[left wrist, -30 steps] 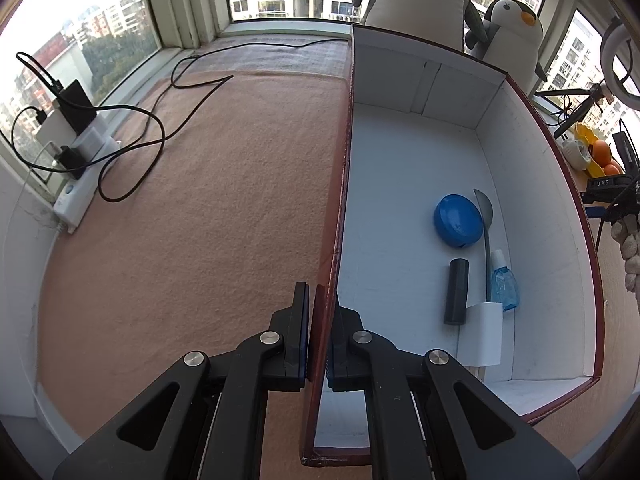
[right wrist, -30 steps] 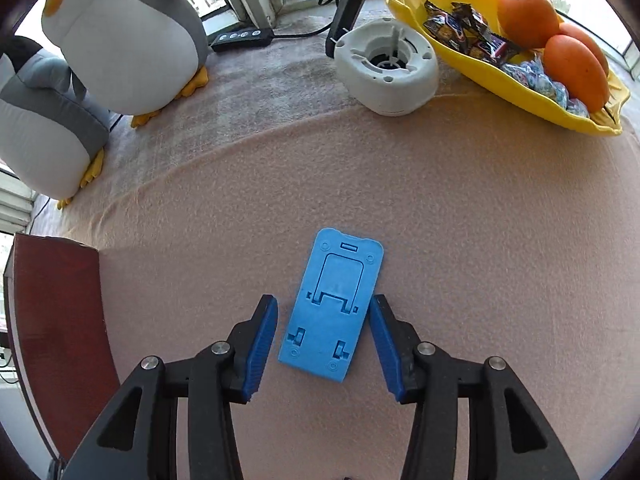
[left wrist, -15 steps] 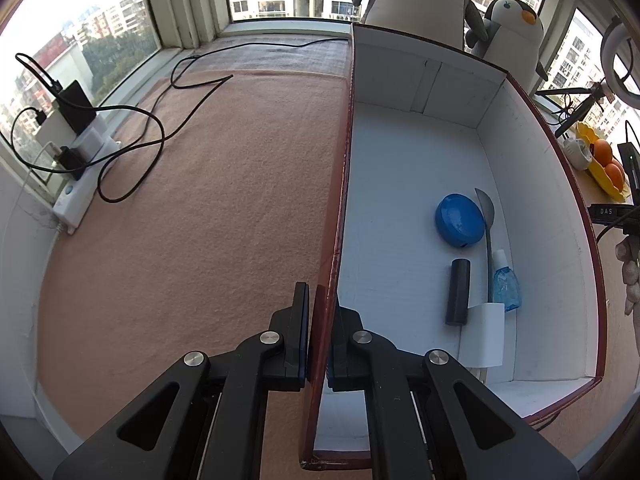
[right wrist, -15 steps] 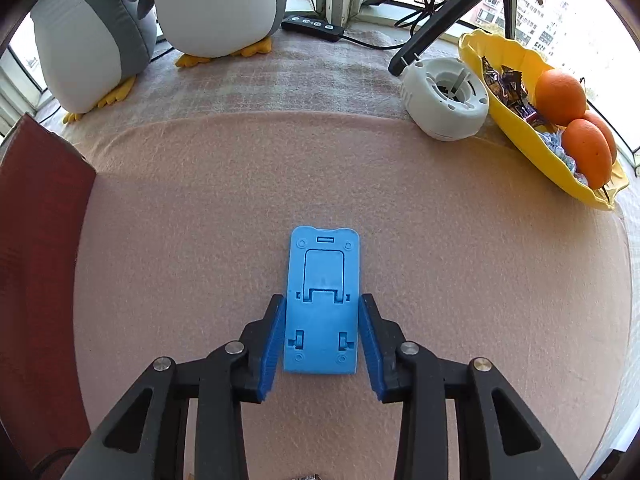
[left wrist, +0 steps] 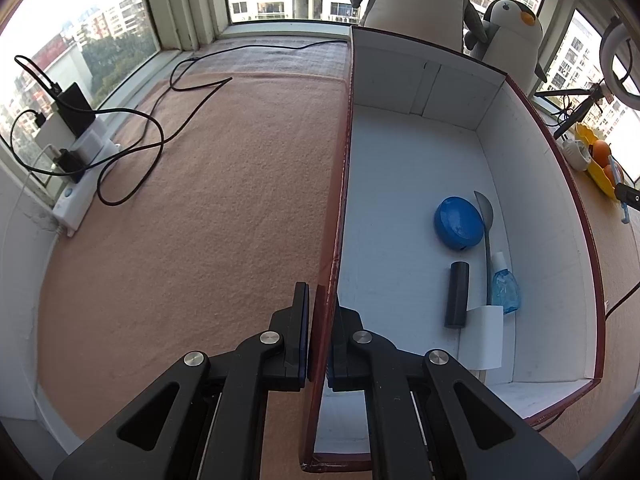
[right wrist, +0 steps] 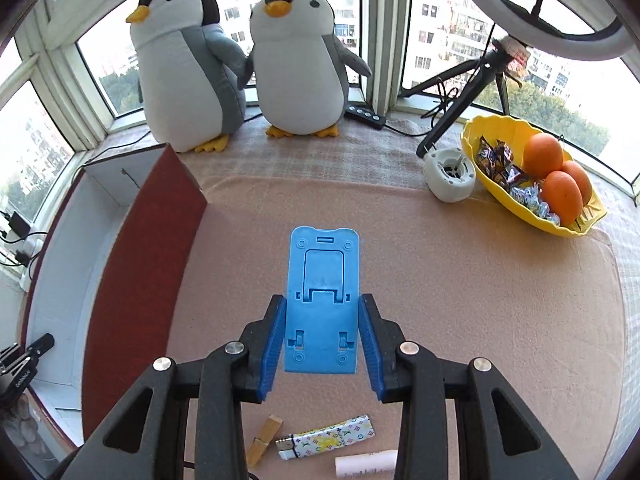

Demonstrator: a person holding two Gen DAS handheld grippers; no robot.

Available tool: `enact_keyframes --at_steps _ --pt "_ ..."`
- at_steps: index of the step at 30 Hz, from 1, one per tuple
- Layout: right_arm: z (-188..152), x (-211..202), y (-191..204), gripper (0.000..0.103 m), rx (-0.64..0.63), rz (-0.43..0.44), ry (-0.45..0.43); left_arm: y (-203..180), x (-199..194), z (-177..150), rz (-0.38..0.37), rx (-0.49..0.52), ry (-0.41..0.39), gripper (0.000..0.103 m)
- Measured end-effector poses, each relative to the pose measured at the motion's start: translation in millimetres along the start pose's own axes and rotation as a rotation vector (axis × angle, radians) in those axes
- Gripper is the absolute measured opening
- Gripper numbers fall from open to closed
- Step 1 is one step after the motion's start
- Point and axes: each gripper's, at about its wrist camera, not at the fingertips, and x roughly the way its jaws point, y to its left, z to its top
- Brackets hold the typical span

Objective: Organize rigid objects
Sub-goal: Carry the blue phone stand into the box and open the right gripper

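Note:
My right gripper [right wrist: 322, 334] is shut on a flat blue plastic phone stand [right wrist: 322, 296] and holds it lifted above the pink blanket. My left gripper [left wrist: 318, 334] is shut on the left wall of the red box with a white inside [left wrist: 340, 208]. In the box lie a blue round case [left wrist: 459, 229], a metal spoon [left wrist: 486, 220], a black cylinder [left wrist: 457, 294], a small blue bottle [left wrist: 505, 290] and a white card [left wrist: 482, 338]. The box also shows at the left of the right wrist view [right wrist: 144, 264].
On the blanket under my right gripper lie a wooden clothespin [right wrist: 264, 440], a patterned lighter [right wrist: 328, 438] and a pale tube [right wrist: 366, 465]. Two plush penguins [right wrist: 296, 64], a white ashtray [right wrist: 450, 174], a yellow fruit bowl [right wrist: 532, 176] and a tripod stand behind. Cables and a power strip [left wrist: 76, 184] lie left.
My right gripper closed on the blue phone stand and lifted it off the blanket, tilting up so the penguins and box came into view. My left gripper kept its hold on the box wall.

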Motion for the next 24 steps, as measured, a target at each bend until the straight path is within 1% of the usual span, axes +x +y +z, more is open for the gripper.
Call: enact_keyframes --at_steps 2,5,10,18,24 --pt "-1 -21 19 0.033 -0.035 0.027 -0.039 -2 0 2 0.0 0.004 0.003 0.005" --pt "0 -38 46 0.033 -0.088 0.071 -0.081 -3 -1 5 0.002 0.01 -0.002 0.005" --pt "-6 -59 84 0.033 -0.161 0.152 -0.105 -6 -3 11 0.01 0.026 -0.017 0.005" --pt "-23 -66 134 0.033 -0.26 0.233 -0.093 -8 -4 15 0.021 0.038 -0.036 0.004" --pt "-34 -60 159 0.033 -0.302 0.264 -0.068 -8 -5 15 0.022 0.039 -0.047 0.004"
